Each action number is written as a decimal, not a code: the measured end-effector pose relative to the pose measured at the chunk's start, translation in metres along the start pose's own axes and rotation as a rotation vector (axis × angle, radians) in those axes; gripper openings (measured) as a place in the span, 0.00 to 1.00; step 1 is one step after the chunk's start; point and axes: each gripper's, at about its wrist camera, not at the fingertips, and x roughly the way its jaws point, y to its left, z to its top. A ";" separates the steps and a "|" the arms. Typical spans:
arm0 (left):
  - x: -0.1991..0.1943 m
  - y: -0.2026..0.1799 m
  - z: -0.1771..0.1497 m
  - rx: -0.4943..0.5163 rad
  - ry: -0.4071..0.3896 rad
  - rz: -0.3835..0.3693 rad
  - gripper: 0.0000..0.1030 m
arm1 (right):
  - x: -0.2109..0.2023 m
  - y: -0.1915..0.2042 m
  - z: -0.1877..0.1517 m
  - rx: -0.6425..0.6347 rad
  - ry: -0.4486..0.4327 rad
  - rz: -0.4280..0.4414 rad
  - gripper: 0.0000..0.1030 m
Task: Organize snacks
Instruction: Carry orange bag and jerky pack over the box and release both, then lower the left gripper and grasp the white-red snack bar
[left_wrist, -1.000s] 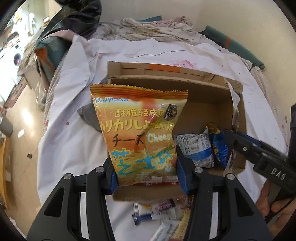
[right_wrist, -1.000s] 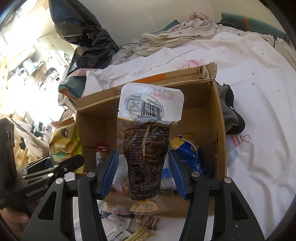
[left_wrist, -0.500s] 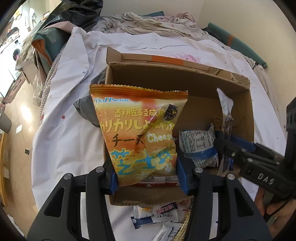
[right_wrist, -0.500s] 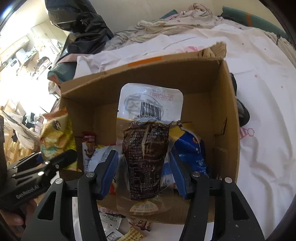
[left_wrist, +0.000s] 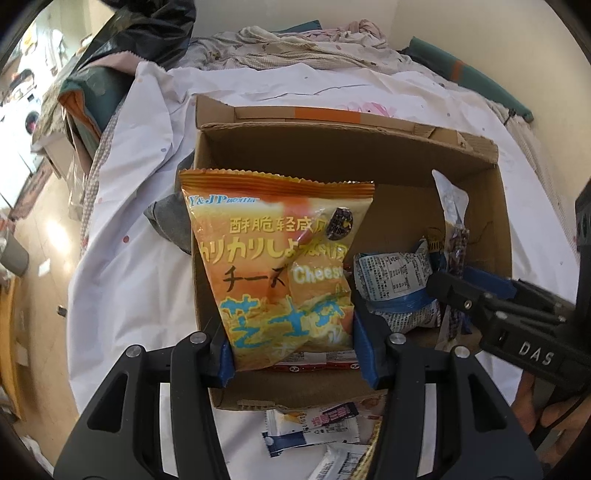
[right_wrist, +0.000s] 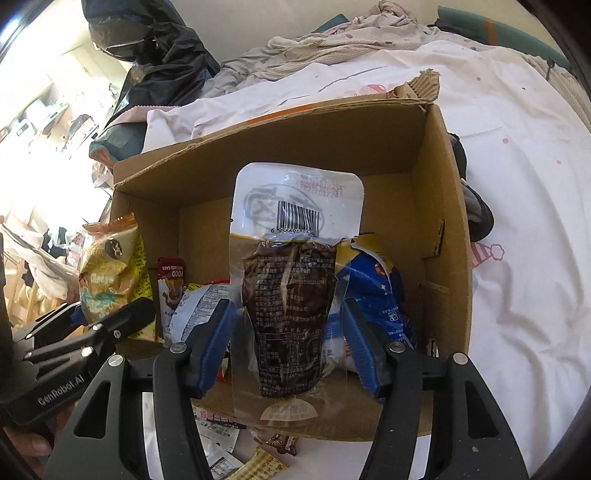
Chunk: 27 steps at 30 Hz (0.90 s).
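An open cardboard box (left_wrist: 332, 147) lies on a white sheet. My left gripper (left_wrist: 293, 354) hangs over the box's near left corner with an orange cheese snack bag (left_wrist: 280, 273) upright between its pads; the jaws are opening, and the pads still touch the bag's sides. My right gripper (right_wrist: 286, 332) holds a clear pouch with dark contents (right_wrist: 295, 229) upright over the box (right_wrist: 436, 206); its jaws are opening, and the pouch's edges still meet the pads. A blue packet (right_wrist: 376, 288) and a white-and-blue packet (left_wrist: 395, 280) lie inside.
Several loose snack packets (left_wrist: 314, 424) lie on the sheet (left_wrist: 140, 258) in front of the box. A dark grey cloth (left_wrist: 170, 221) sits against the box's left wall. A black bag (right_wrist: 159, 48) and crumpled bedding are behind. A hand (left_wrist: 532, 406) holds the right gripper.
Both grippers have come forward and lower over the box, so its inside fills more of each view. The right jaws stand slightly wider around the pouch.
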 end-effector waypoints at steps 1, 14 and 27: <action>-0.001 -0.001 0.000 0.009 -0.002 0.005 0.50 | 0.000 0.000 0.000 0.001 0.001 0.000 0.61; -0.012 0.009 -0.002 -0.051 -0.056 0.003 0.79 | -0.005 -0.005 0.001 0.040 -0.014 0.021 0.66; -0.032 0.022 -0.012 -0.086 -0.121 0.009 0.79 | -0.044 0.006 -0.002 0.014 -0.185 0.026 0.90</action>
